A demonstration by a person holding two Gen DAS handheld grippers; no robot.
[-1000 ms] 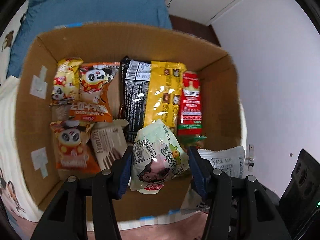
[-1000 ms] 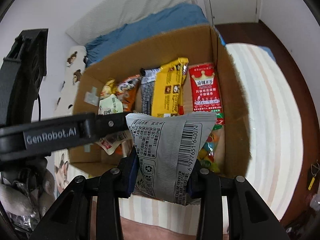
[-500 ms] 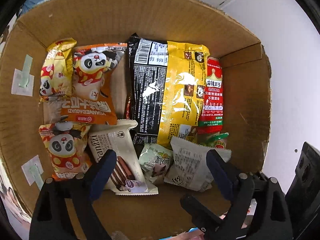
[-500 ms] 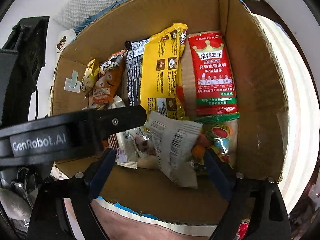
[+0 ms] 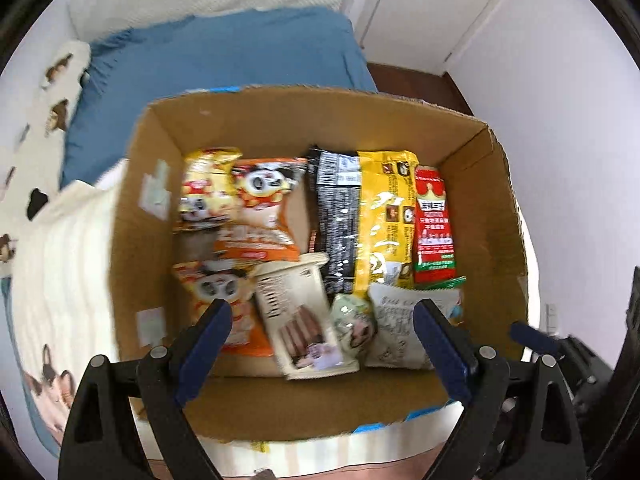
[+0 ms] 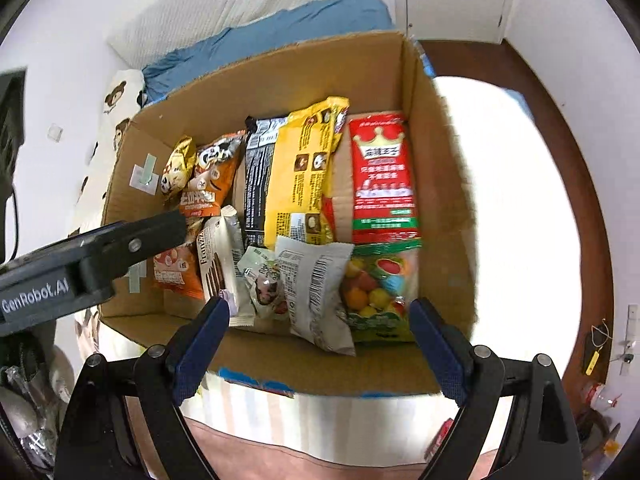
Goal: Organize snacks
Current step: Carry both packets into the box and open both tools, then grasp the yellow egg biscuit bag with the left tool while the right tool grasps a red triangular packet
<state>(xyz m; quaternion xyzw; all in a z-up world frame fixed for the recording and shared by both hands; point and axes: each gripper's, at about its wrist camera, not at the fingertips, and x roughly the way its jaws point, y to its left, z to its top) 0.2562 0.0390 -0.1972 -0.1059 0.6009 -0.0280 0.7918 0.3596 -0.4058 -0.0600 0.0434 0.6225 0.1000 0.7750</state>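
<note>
Snacks (image 6: 304, 184) | colourful packets | flat in cardboard box (image 6: 280, 80)

One cardboard box (image 6: 436, 168) containing ten snack packets: three panda-print packets (image 5: 264, 204), one Franzzi wafer packet (image 5: 298, 320), one black packet (image 5: 338, 216), one yellow packet (image 6: 300, 176), one red crown-print packet (image 6: 382, 176), one pale green packet (image 6: 262, 276), one white barcode packet (image 6: 316, 284), and one bag of coloured candies (image 6: 376, 292).

A home bedroom: blue pillow (image 5: 216, 60), bear-print bedding (image 6: 116, 108), closet door (image 5: 432, 4).
</note>
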